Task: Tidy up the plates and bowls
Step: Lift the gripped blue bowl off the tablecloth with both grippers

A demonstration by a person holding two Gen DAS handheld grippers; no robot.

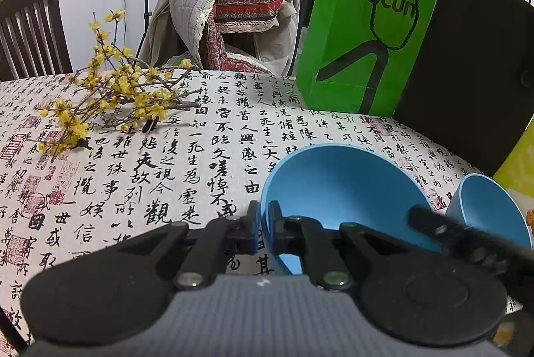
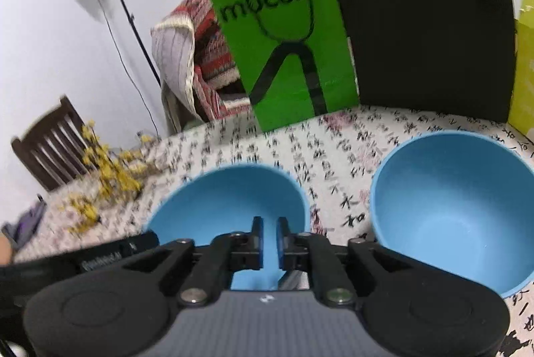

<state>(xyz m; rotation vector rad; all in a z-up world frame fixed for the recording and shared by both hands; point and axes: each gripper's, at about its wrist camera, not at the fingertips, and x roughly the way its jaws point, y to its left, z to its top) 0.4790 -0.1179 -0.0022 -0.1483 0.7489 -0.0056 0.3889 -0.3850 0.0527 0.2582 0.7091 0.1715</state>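
Note:
Two blue bowls stand on the calligraphy-print tablecloth. My left gripper (image 1: 263,223) is shut on the left rim of the larger-looking bowl (image 1: 340,190), one pad inside and one outside. The right wrist view shows that bowl (image 2: 227,200) just ahead of my right gripper (image 2: 269,240). Its pads stand a narrow gap apart with the bowl's near wall showing between them, not pressed. The second bowl (image 2: 450,206) sits to the right, seen also as the bowl (image 1: 484,206) behind the blurred right gripper (image 1: 415,215). The left gripper (image 2: 147,238) shows at that bowl's left edge.
A green paper bag (image 1: 363,33) and a black board (image 1: 474,63) stand at the table's back. Yellow flower branches (image 1: 110,103) lie at the left. A dark wooden chair (image 1: 30,33) and a cloth-draped chair (image 1: 233,6) stand behind. A yellow-green bag (image 2: 524,69) is at the right.

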